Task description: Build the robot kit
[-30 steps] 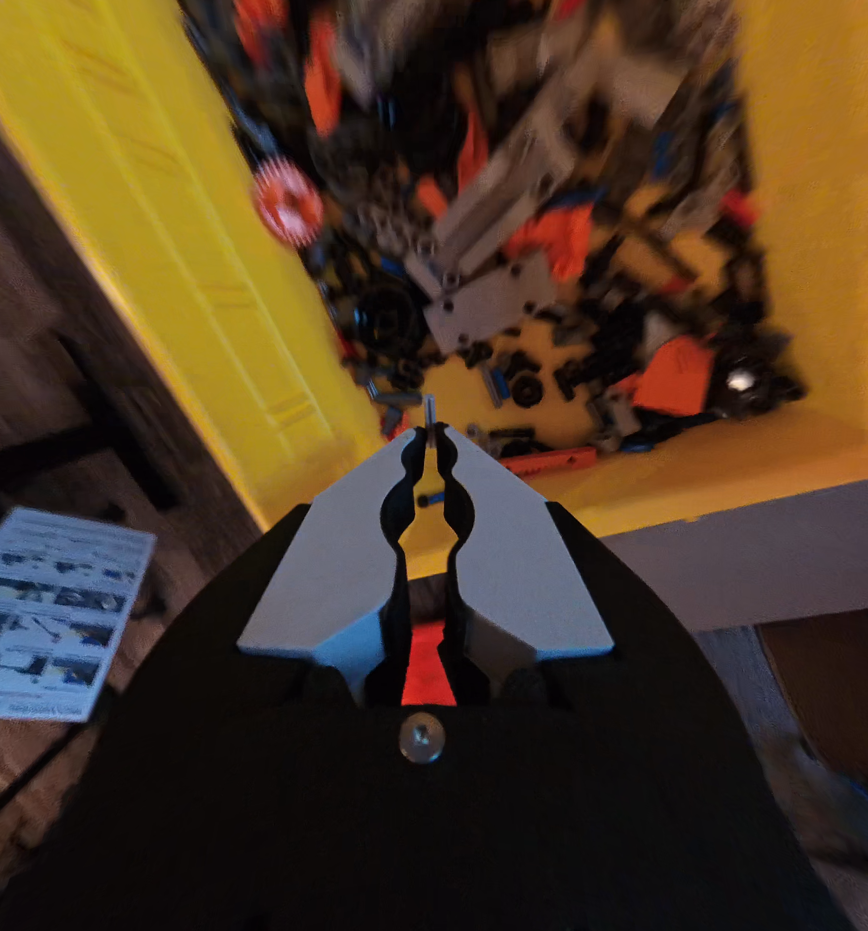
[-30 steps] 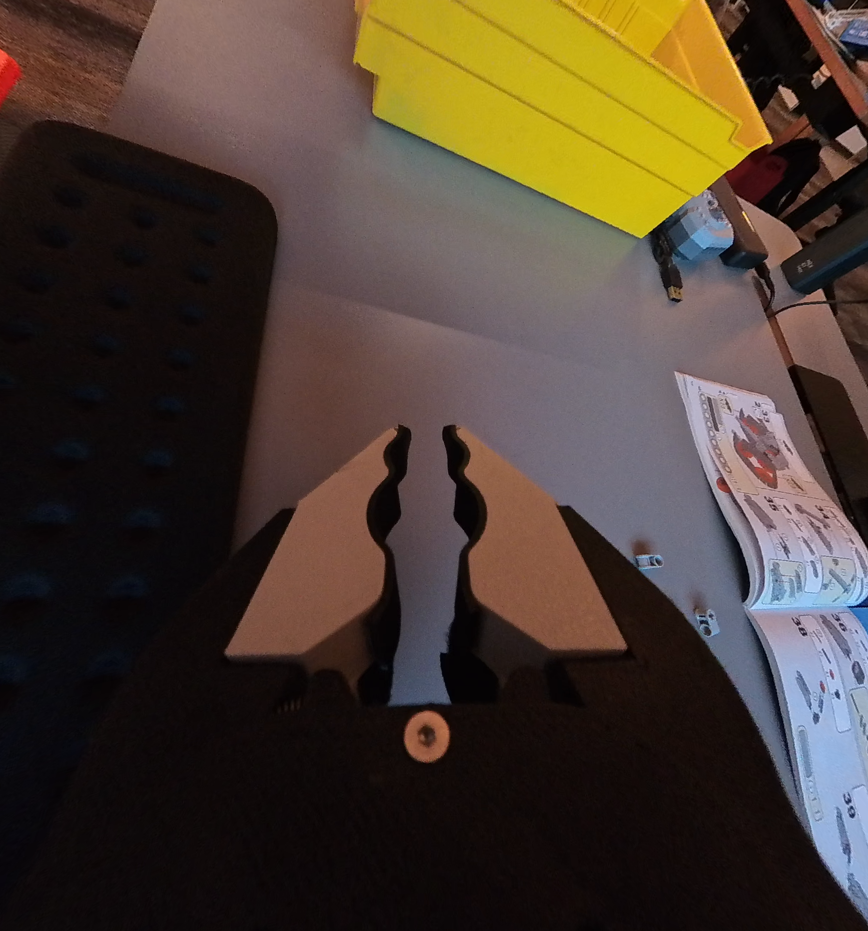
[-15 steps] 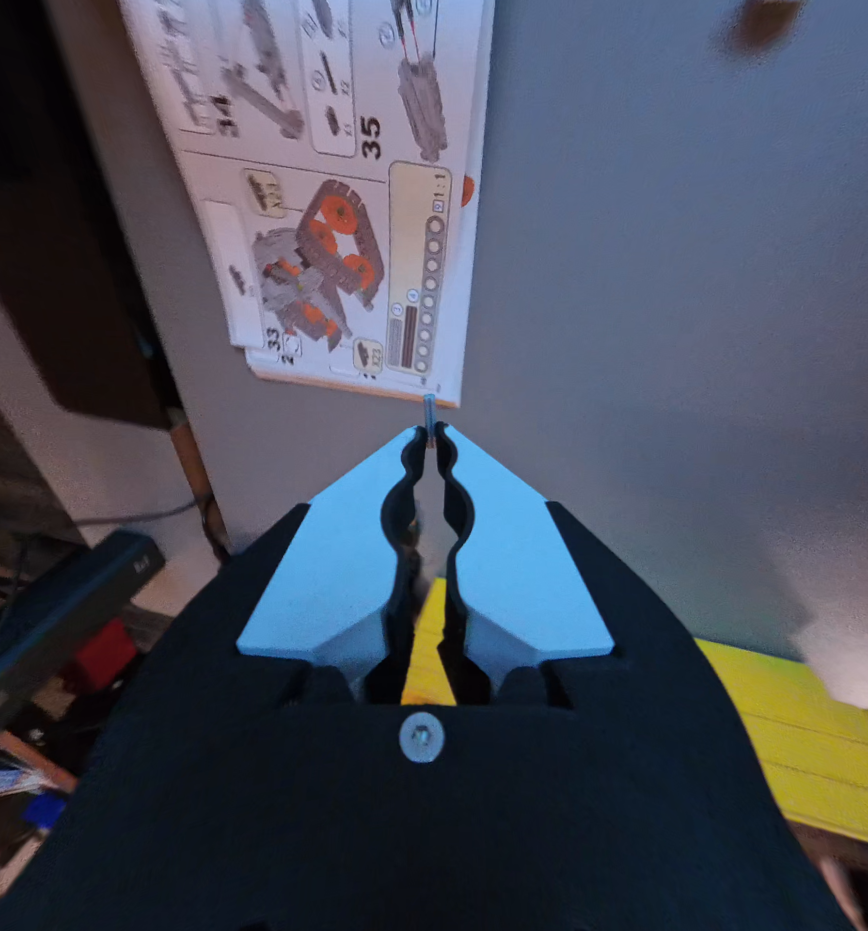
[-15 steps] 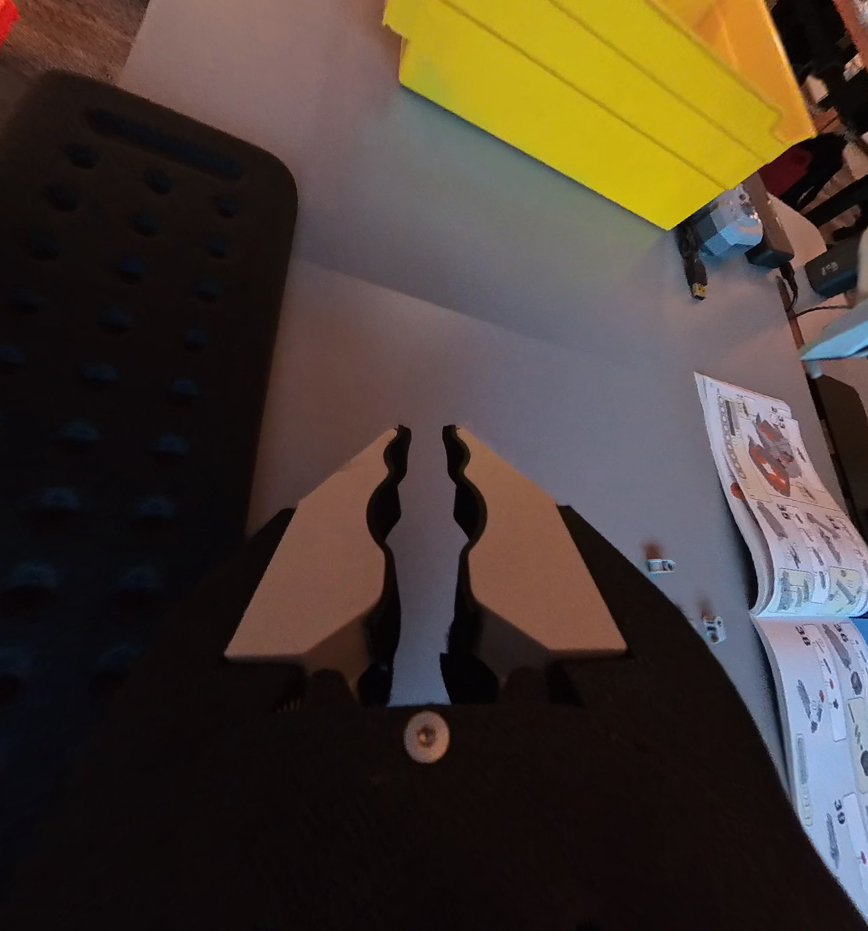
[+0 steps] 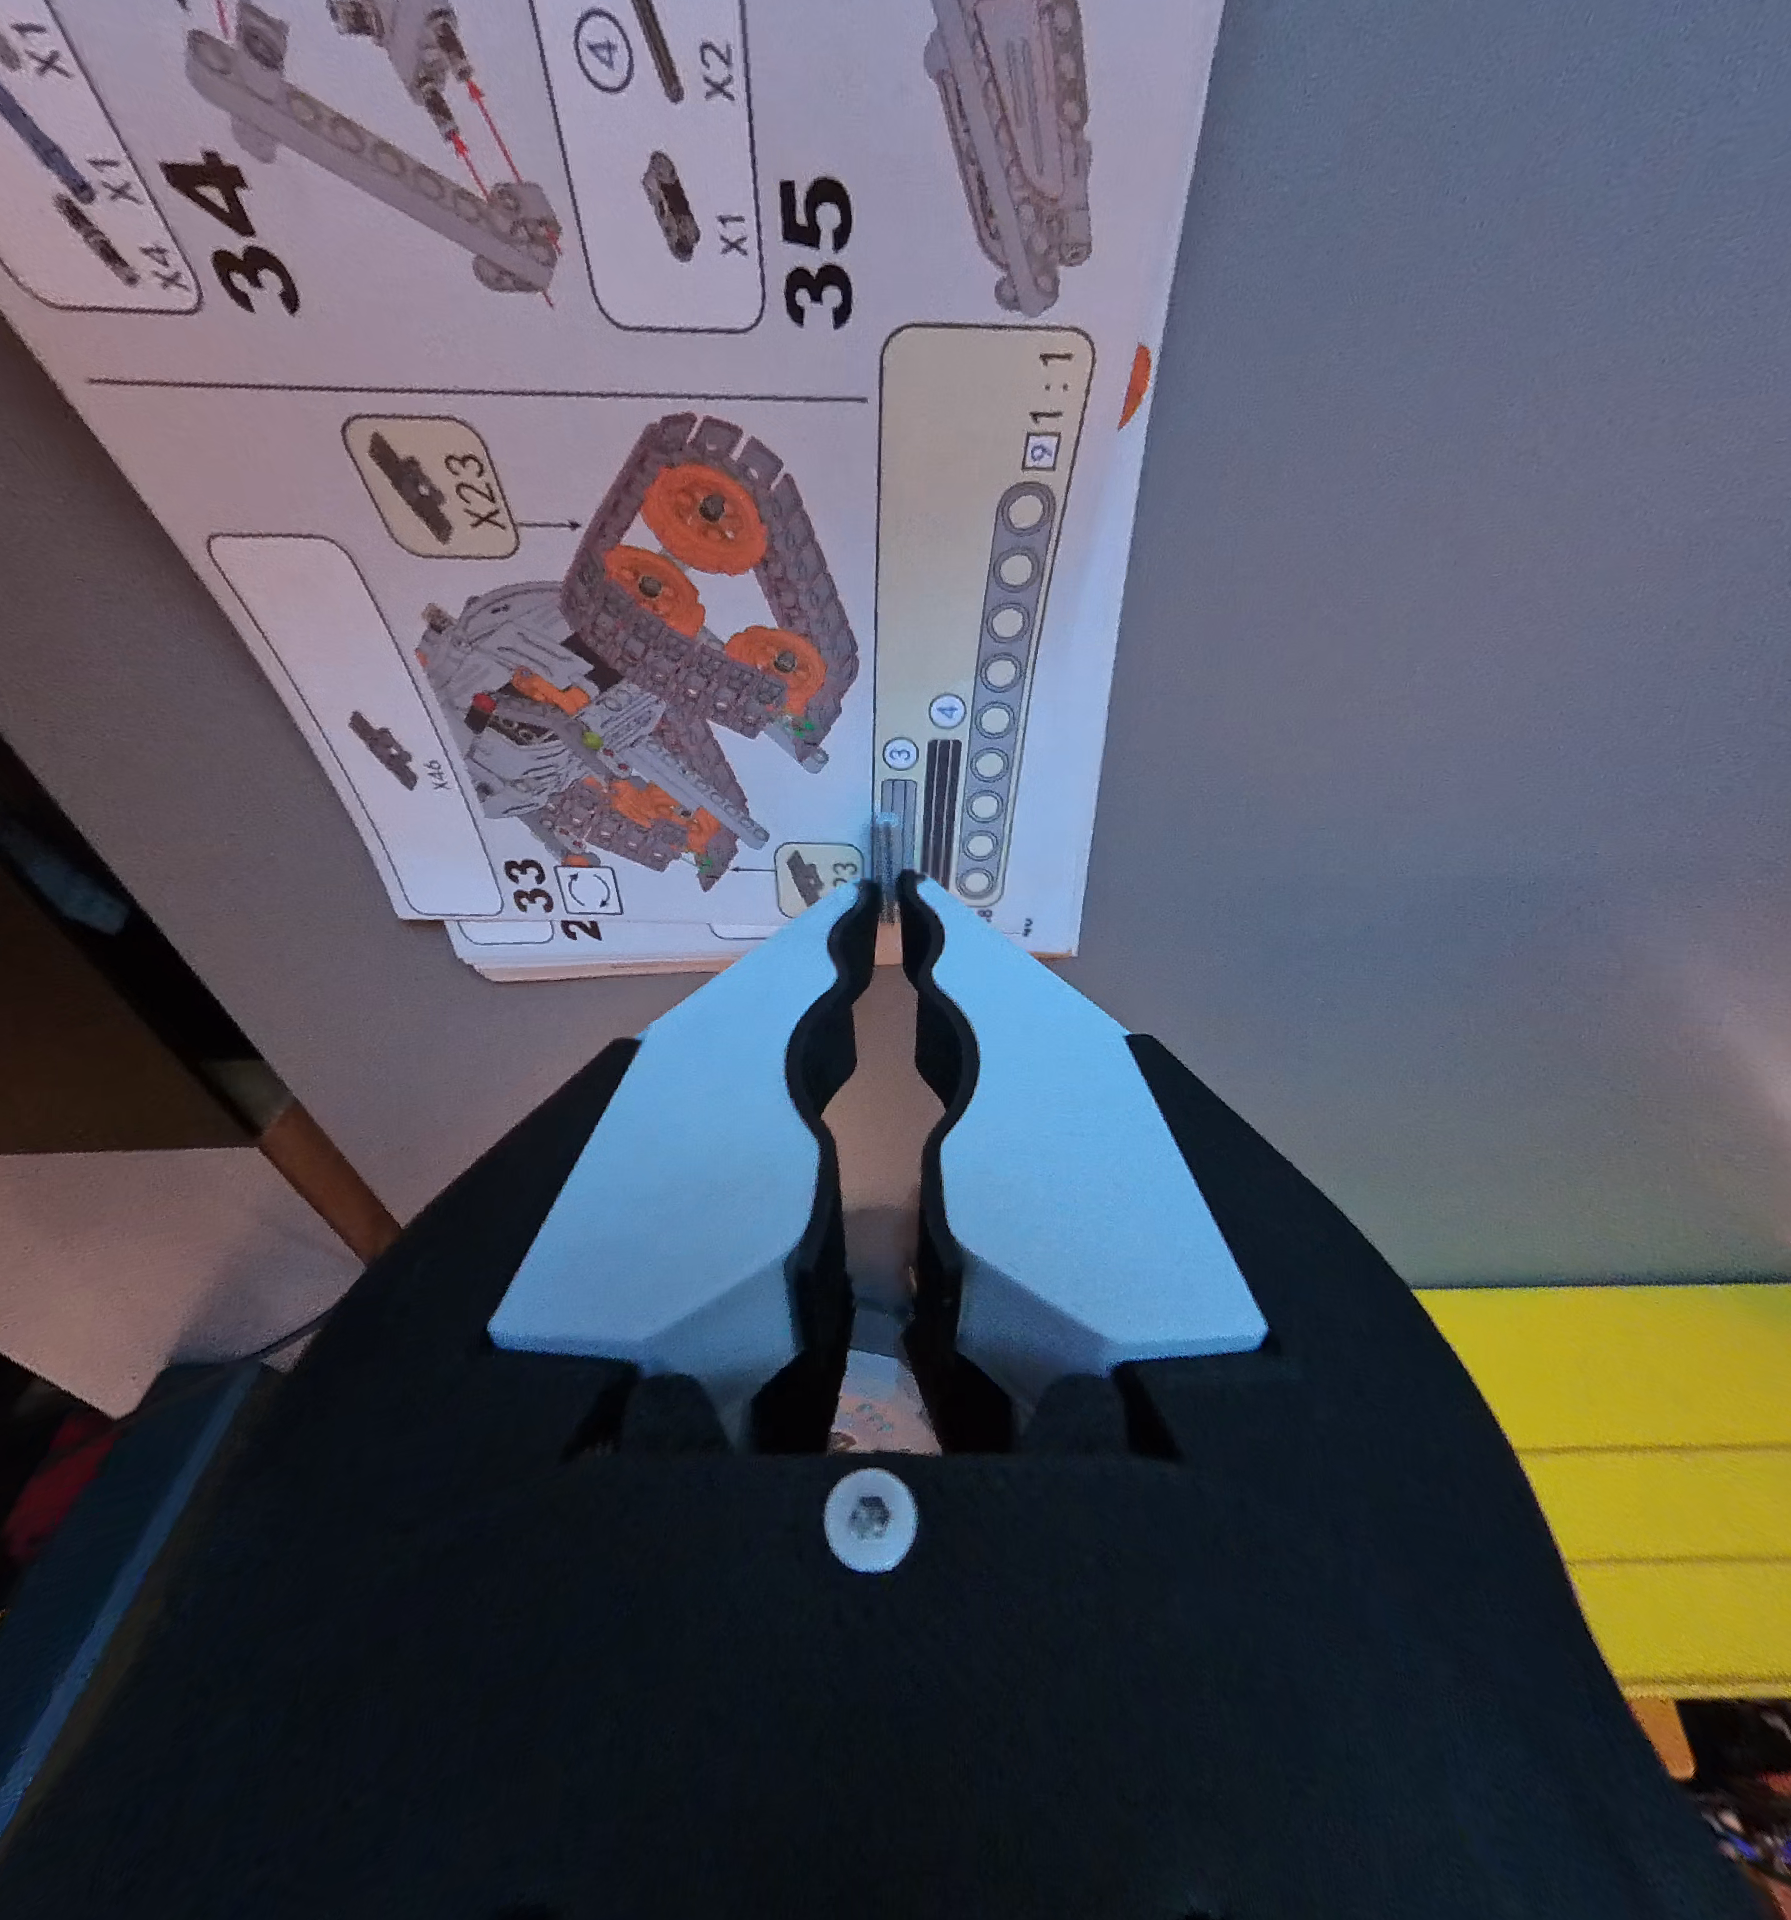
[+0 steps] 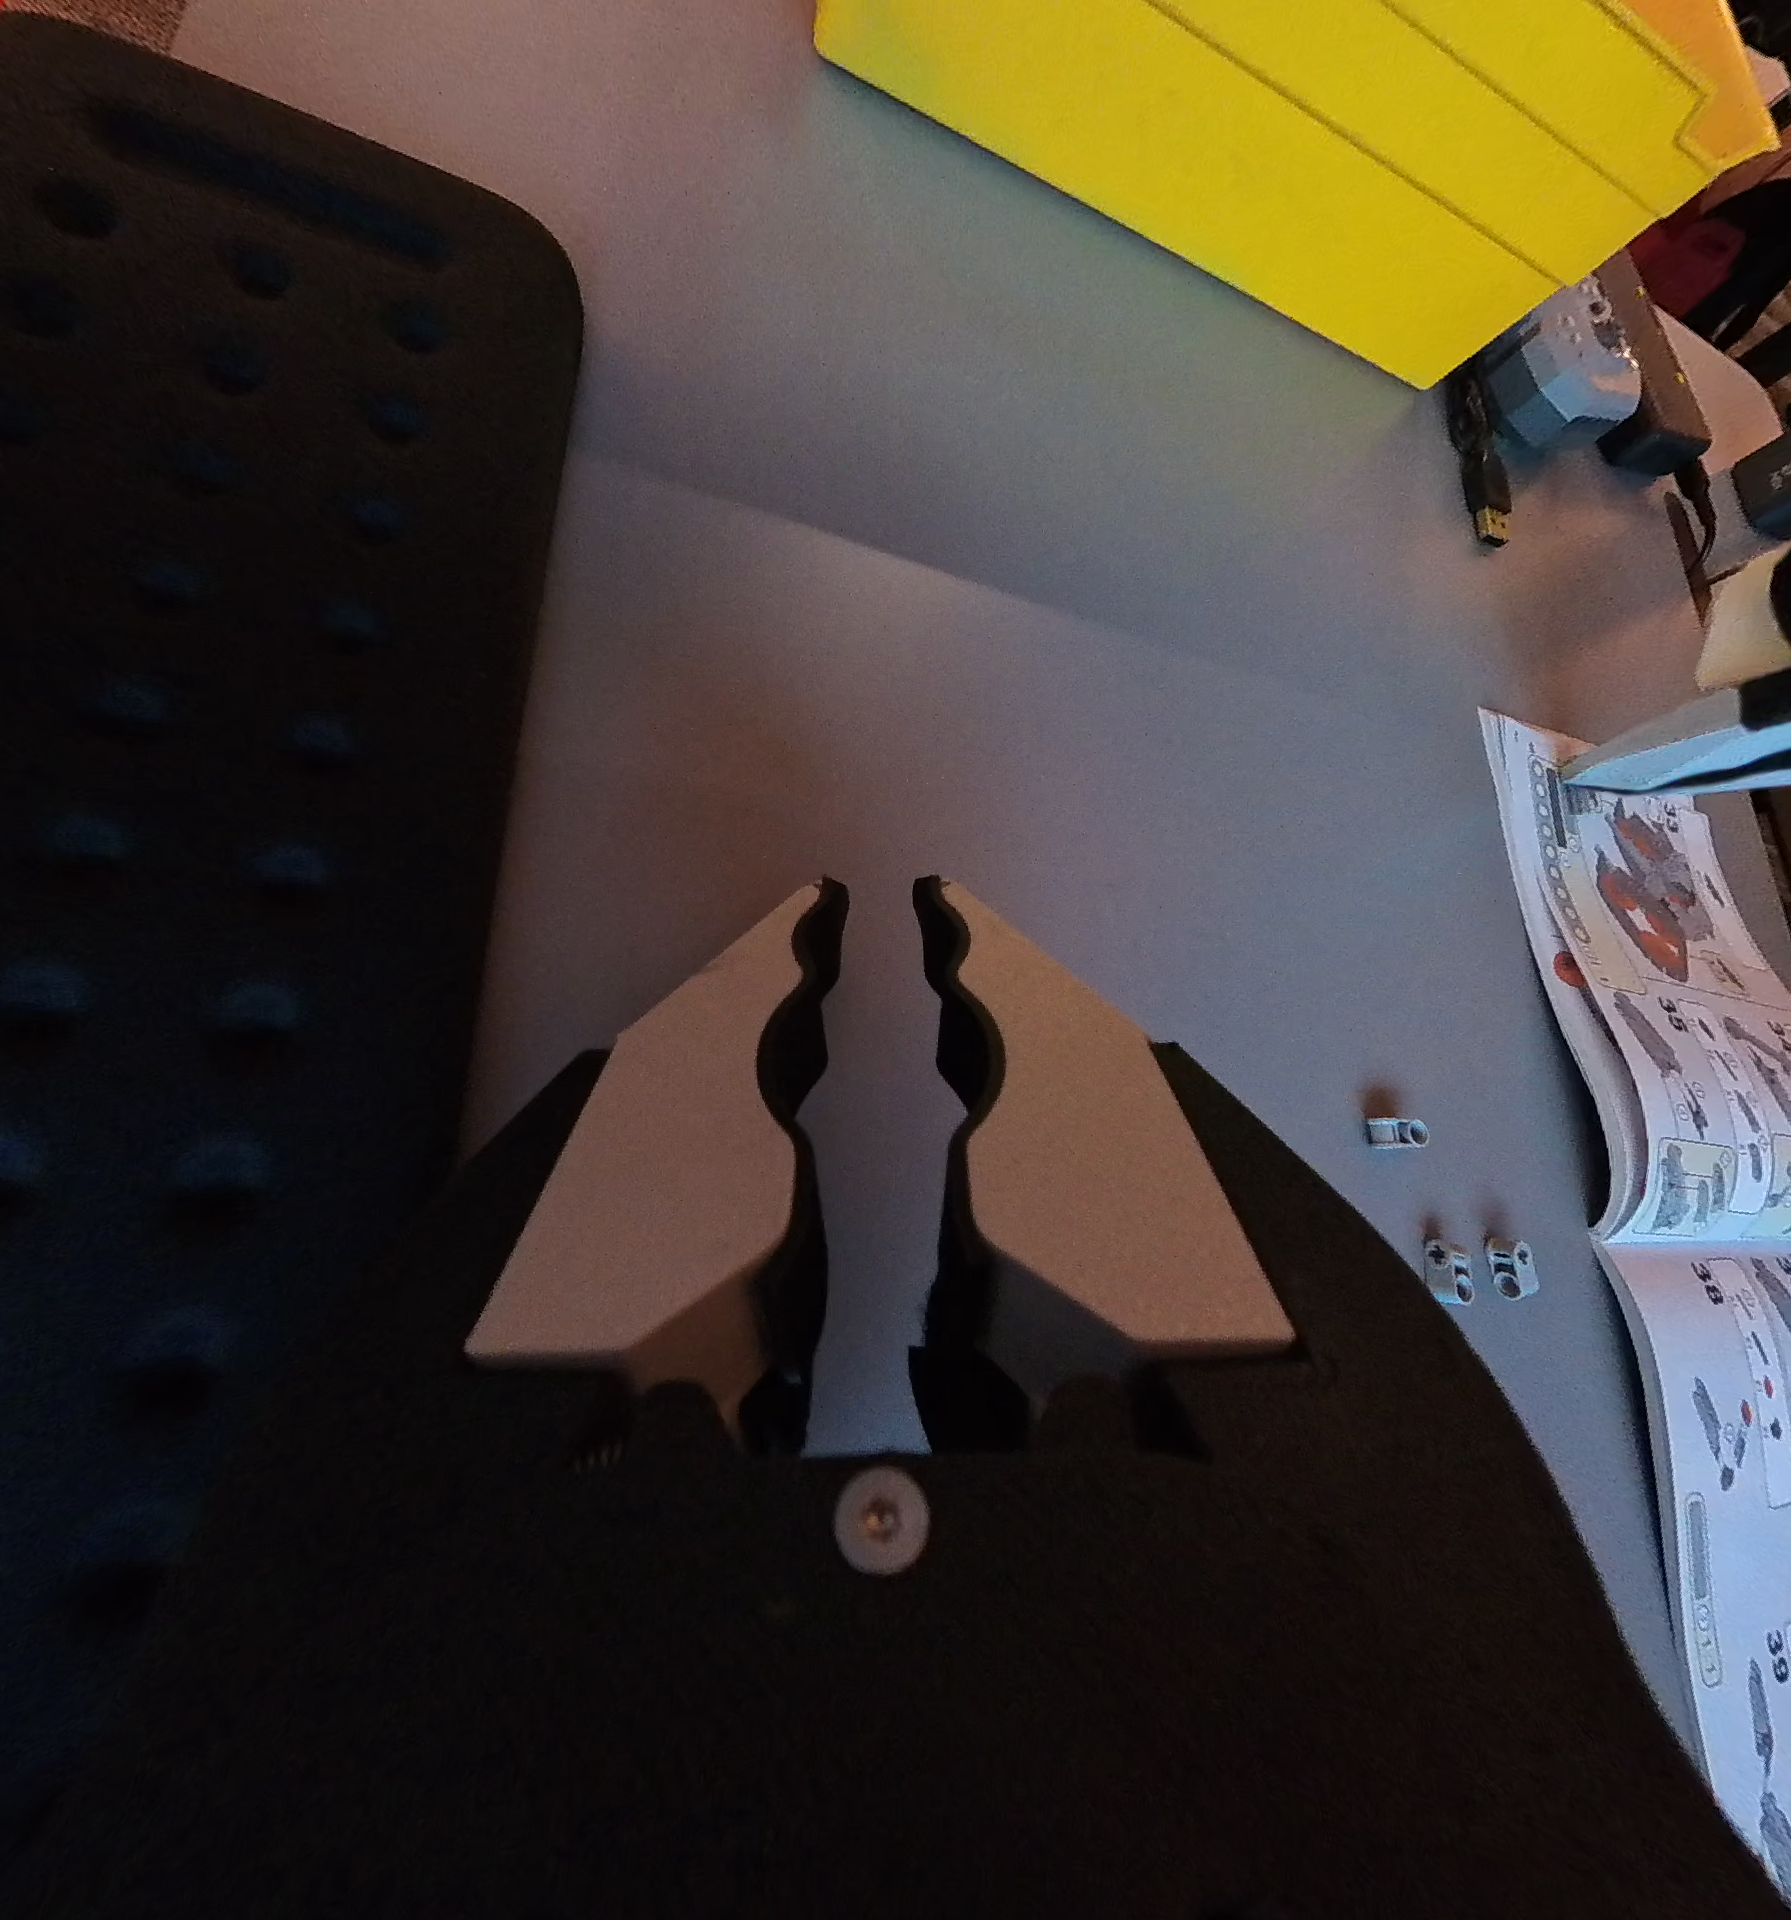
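Note:
My left gripper (image 5: 889, 888) is shut on a thin grey pin (image 5: 887, 844) that sticks out past the fingertips. It holds the pin just over the lower edge of an open instruction booklet (image 5: 662, 468), by the printed bars and the hole-strip drawing. The left gripper also shows in the right wrist view (image 6: 1597, 767), tip on the booklet (image 6: 1649, 1039). My right gripper (image 6: 878, 885) is slightly open and empty, low over the bare grey table (image 6: 1078, 675).
A yellow bin (image 6: 1234, 156) stands at the back of the table and also shows in the left wrist view (image 5: 1649, 1475). Three small grey connectors (image 6: 1398, 1130) lie near the booklet. A black perforated panel (image 6: 195, 623) is at left. A grey block (image 6: 1566, 384) with a cable sits by the bin. Spacing between my two grippers at the tips: around 30 cm.
My left gripper has swung from above the yellow bin of loose parts to the booklet, still holding the pin, and moved closer to the page. Its tip entered the right wrist view.

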Action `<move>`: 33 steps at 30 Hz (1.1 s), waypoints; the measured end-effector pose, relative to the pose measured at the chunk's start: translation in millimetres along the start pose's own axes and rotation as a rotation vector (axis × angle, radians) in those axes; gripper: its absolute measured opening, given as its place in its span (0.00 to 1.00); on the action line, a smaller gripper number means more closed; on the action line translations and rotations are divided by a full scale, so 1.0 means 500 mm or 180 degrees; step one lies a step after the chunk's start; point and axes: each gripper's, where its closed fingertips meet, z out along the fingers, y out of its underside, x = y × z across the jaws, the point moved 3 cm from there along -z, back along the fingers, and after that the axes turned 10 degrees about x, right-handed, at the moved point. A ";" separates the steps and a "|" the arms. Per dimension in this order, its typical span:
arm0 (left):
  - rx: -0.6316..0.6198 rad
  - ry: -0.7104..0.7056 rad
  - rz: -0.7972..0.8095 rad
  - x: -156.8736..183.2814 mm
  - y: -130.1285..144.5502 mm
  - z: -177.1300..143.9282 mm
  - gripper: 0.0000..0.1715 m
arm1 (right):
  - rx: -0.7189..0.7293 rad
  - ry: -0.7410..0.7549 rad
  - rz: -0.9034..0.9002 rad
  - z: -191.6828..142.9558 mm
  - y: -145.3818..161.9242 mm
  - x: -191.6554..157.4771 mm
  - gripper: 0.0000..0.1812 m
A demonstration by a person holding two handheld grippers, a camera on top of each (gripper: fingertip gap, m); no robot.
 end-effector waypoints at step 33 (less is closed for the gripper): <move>-0.0030 -0.0012 0.0144 0.005 -0.019 -0.003 0.01 | -0.0106 -0.0096 -0.0023 0.002 0.012 -0.010 0.08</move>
